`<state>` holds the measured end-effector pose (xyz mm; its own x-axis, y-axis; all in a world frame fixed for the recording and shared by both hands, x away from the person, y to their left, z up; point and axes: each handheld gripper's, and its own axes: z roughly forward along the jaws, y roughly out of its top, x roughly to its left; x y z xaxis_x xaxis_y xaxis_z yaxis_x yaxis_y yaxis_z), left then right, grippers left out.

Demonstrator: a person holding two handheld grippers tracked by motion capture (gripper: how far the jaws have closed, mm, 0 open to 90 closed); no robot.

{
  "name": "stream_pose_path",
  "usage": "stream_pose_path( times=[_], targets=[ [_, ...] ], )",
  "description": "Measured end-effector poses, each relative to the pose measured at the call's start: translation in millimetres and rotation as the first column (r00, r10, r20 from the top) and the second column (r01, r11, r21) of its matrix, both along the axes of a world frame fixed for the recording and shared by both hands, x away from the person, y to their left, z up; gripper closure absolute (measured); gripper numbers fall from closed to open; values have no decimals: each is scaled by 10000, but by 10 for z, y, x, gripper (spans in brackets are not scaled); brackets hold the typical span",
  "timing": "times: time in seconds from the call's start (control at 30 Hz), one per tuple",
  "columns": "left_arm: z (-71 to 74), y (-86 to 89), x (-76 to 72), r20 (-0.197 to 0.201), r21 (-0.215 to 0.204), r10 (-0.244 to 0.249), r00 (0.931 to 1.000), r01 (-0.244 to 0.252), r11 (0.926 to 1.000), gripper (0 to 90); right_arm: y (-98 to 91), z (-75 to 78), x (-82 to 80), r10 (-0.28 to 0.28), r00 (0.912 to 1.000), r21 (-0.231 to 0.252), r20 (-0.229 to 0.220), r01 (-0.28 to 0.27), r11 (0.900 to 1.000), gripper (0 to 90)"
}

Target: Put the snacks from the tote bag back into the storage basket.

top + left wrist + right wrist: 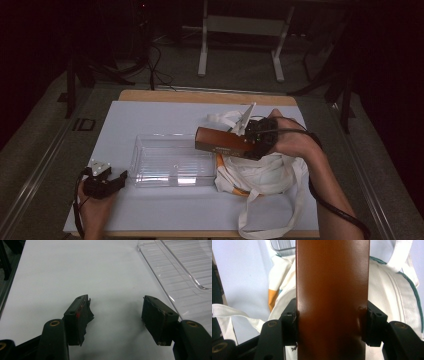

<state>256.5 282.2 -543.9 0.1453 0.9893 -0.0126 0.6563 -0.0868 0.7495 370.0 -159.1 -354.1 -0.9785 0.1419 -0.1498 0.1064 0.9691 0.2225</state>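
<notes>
Carrying long brown rectangular box (222, 142) in right gripper (256, 138), jaws clamped on its sides, above cream canvas tote bag (260, 172) beside clear plastic tray (172, 161) | left gripper (111, 184): jaws apart, empty, on white table (150, 210) | risk: end-held box may pivot or slip, striking tray rim.

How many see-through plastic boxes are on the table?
1. The clear rectangular plastic tray lies on the white table, between the left gripper and the cream cloth bag. The bag could hide others.
</notes>
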Motion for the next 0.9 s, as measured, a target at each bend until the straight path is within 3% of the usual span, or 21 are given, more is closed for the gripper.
stream_pose_path(
  times=[0.9],
  targets=[
    [1, 2, 0, -5, -19, -13, 10000, 13, 10000, 390, 385, -48, -44, 751, 9971, 165, -156, -749, 9971, 426]
  ],
)
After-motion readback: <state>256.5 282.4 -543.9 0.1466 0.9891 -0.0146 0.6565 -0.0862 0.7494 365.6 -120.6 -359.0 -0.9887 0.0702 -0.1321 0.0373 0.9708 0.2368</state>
